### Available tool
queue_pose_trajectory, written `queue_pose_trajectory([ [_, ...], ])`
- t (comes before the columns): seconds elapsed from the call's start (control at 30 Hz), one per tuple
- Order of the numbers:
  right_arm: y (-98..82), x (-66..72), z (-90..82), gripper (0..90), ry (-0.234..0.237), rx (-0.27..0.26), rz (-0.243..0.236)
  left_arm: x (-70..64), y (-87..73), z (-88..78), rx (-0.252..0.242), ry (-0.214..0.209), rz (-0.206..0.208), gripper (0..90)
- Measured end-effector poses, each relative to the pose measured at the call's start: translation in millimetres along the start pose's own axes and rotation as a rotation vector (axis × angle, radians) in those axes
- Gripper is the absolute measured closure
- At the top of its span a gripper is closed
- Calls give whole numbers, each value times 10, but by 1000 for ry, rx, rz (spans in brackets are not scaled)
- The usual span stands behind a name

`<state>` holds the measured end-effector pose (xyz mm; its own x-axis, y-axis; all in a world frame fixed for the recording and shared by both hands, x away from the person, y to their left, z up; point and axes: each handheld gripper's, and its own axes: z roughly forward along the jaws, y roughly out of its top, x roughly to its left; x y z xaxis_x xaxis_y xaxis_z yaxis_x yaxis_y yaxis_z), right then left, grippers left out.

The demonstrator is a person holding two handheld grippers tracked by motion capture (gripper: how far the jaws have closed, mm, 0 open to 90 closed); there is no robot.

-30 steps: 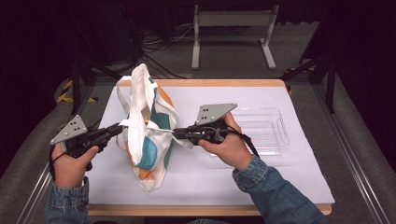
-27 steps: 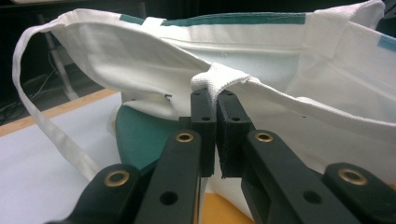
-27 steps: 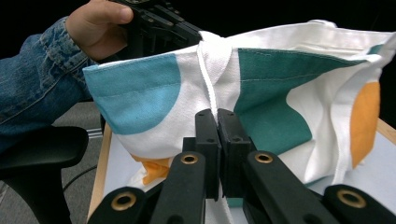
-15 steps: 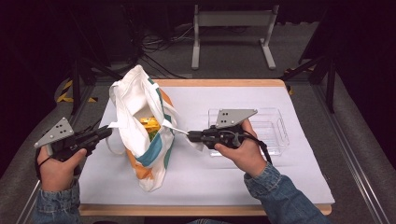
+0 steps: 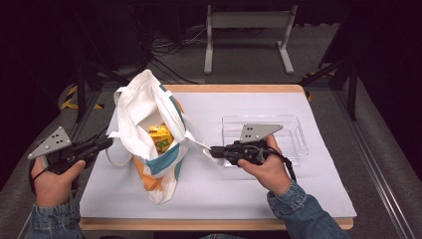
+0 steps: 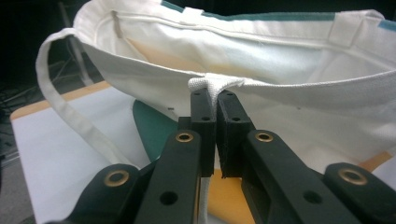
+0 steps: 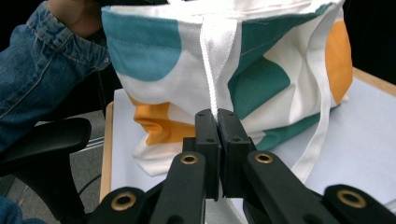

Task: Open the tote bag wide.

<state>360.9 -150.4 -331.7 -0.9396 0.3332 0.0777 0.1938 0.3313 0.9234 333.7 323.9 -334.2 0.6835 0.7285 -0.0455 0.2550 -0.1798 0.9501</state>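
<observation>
1. Nearest to us in the high view, two denim sleeves come in from the bottom edge, each hand gripping a set of tongs.
2. Our left tongs (image 5: 107, 144) sit at the left edge of the table (image 5: 239, 88); in the left gripper view (image 6: 216, 100) the jaws are clenched on a fold of white webbing at the rim of the tote bag (image 5: 154, 134).
3. Our right tongs (image 5: 213, 151) lie near the table's middle; in the right gripper view (image 7: 216, 116) the jaws are clamped on a white strap (image 7: 217, 56) that runs up the bag's outer face.
4. Between the two tongs the tote bag stands on the white sheet (image 5: 249, 184) covering the table, its mouth held wide. The fabric is white with teal and orange patches; we can read no brand or writing on it.
5. A loose handle loop (image 6: 65, 112) hangs free at the bag's left side, as the left gripper view shows.
6. Inside the bag lie yellow packets (image 5: 160, 135) with a touch of green; any print on them is too small to read.
7. Just beyond our right hand a clear plastic tray (image 5: 293, 130) rests on the sheet, to the right of the bag and apart from it.
8. Farther off, past the table's far edge, a grey metal stand (image 5: 246, 30) and dark cables (image 5: 171, 47) lie on the floor.
</observation>
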Motion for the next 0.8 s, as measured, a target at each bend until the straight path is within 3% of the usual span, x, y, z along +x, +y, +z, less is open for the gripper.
queue_pose_trajectory([
  [0.1, -43, -5, -5, 876, -2, 9, 10, 17, -6, -35, -11, 6, -17, 872],
  [0.37, -129, 10, 60, 876, 11, 62, 20, 5, -11, 17, 3, -18, -9, 870],
  [0.57, -85, 10, 56, 869, 10, 55, 17, -13, -5, 47, 3, -30, -7, 868],
  [0.8, 60, 19, 46, 701, 30, 20, 19, -51, 16, 89, 9, -47, 11, 868],
])
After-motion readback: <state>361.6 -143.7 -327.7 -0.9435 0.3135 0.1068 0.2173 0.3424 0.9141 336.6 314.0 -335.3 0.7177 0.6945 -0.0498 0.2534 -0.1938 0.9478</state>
